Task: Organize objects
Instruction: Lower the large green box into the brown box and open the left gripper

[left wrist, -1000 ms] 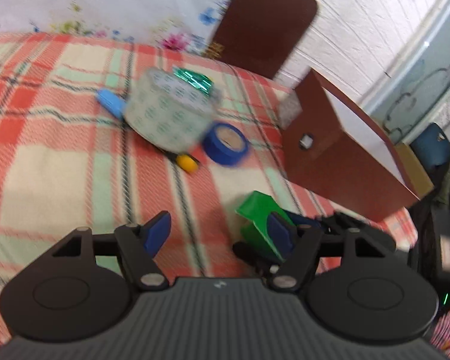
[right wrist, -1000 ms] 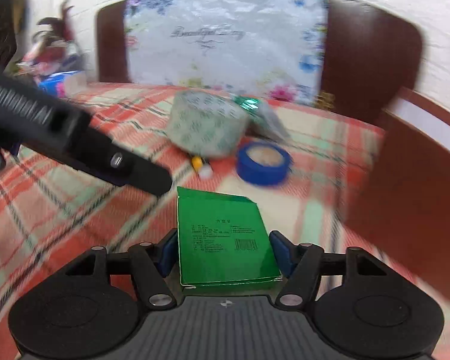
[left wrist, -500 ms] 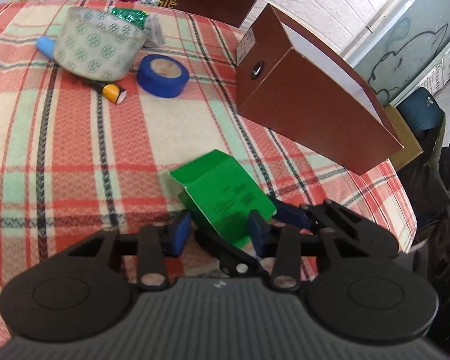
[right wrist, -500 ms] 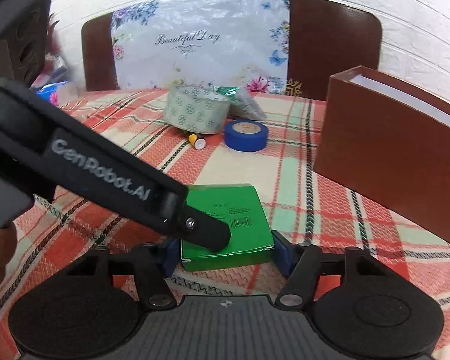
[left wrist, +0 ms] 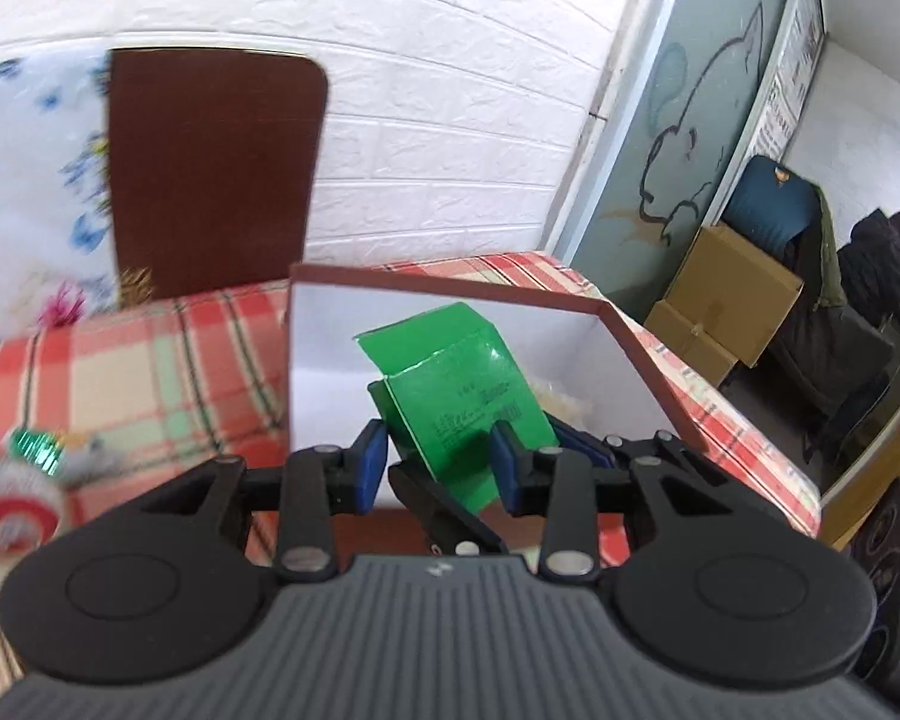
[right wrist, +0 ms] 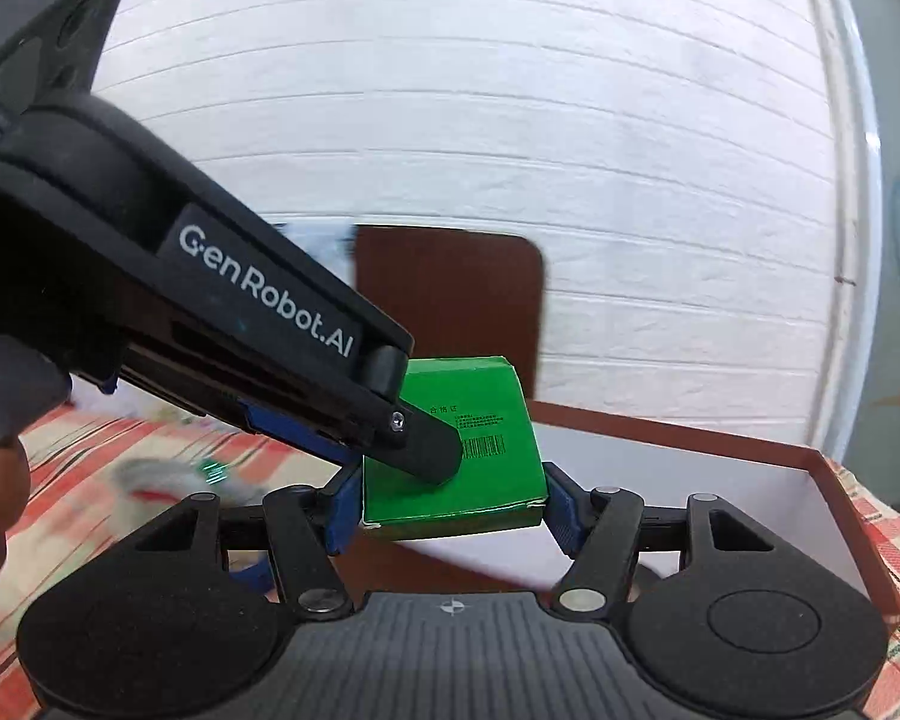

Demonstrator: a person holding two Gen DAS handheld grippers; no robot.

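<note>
A green carton is held in the air over the open brown box with white inside walls. My left gripper is shut on the carton across its flat faces. My right gripper is shut on the same carton across its side edges. In the right wrist view the left gripper's black finger lies on the carton's top face. The brown box's rim shows behind and below the carton. The box floor is mostly hidden.
A red plaid cloth covers the table. At the left lie a patterned tape roll and a shiny green packet, both blurred. A brown chair back stands behind the table. Cardboard boxes and a seated person are at far right.
Both grippers have lifted the green carton off the table and carried it right, over the open brown box. The tape rolls have slid to the left edge of view.
</note>
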